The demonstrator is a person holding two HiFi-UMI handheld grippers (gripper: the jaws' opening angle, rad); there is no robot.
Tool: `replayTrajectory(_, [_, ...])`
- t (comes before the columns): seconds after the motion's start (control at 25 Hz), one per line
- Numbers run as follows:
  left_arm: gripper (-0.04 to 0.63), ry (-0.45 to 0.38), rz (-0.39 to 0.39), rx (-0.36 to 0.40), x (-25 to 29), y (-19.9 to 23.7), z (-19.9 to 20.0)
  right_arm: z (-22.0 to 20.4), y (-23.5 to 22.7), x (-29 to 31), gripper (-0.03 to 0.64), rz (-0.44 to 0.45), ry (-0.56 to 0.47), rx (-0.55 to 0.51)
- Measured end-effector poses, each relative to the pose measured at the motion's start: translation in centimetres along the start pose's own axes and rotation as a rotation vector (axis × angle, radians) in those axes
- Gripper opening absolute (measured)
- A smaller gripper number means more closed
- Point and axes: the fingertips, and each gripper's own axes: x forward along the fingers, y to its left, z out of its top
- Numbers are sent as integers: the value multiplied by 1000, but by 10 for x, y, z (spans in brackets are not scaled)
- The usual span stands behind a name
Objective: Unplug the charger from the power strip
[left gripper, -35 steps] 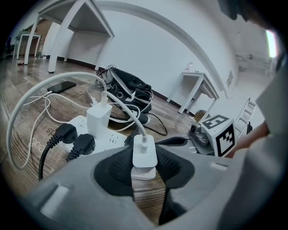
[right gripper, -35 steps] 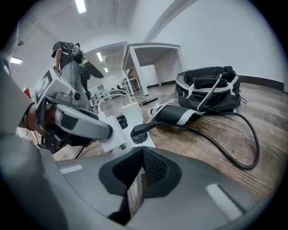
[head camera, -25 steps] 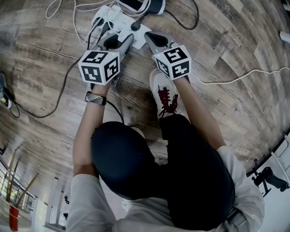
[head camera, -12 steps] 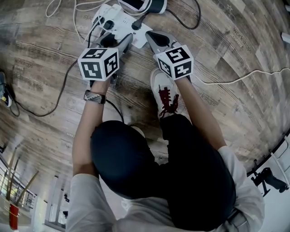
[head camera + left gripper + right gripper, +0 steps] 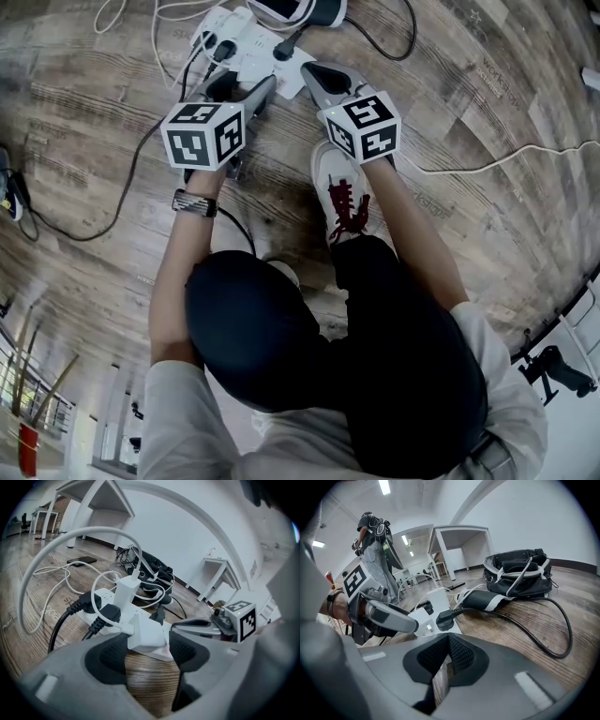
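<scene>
While black plugs [image 5: 105, 613] share it, the power strip [image 5: 253, 62] holds an adapter [image 5: 125, 588].

Grainy, matt wood floor [image 5: 469, 141]; smooth, faintly glossy white plastic power strip [image 5: 253, 58] and charger [image 5: 145, 632]; black cloth bag [image 5: 515, 576] with pale straps.

white charger [image 5: 145, 632], white power strip [image 5: 248, 58], black plugs [image 5: 108, 614]

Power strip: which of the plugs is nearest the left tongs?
The white charger at the strip end, between the opening left tongs; black plugs sit farther back.
</scene>
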Motion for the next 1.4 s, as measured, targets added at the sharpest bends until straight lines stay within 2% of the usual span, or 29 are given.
replayTrajectory(0.2, [284, 23, -11, -6, -7, -2, -15, 0, -2, -2, 2, 0, -20, 73])
replayTrajectory(0.4, [282, 44, -12, 15, -14, -1, -22, -1, -1, -5, 2, -12, -11, 69])
replayTrajectory(0.52, [279, 29, 0, 39, -24, 0, -23, 5, 1, -12, 2, -16, -42, 50])
replayTrajectory(0.68, [240, -16, 33, 106, -37, 3, -12, 21, 6, -21, 2, -22, -85, 29])
replayTrajectory(0.84, [120, -100, 56, 199, -53, -3, 9, 39, 13, -30, 2, -33, -113, -20])
replayTrajectory(1.0, [70, -147, 85, 266, -69, -5, 23, 59, 18, -40, 2, -49, -150, -37])
replayTrajectory(1.2, [8, -252, 172, 357, -101, 3, 62, 85, 25, -57, 2, -62, -196, -48])
replayTrajectory(1.4, [5, -333, 207, 402, -133, -5, 111, 132, 37, -86, 2, -53, -276, -62])
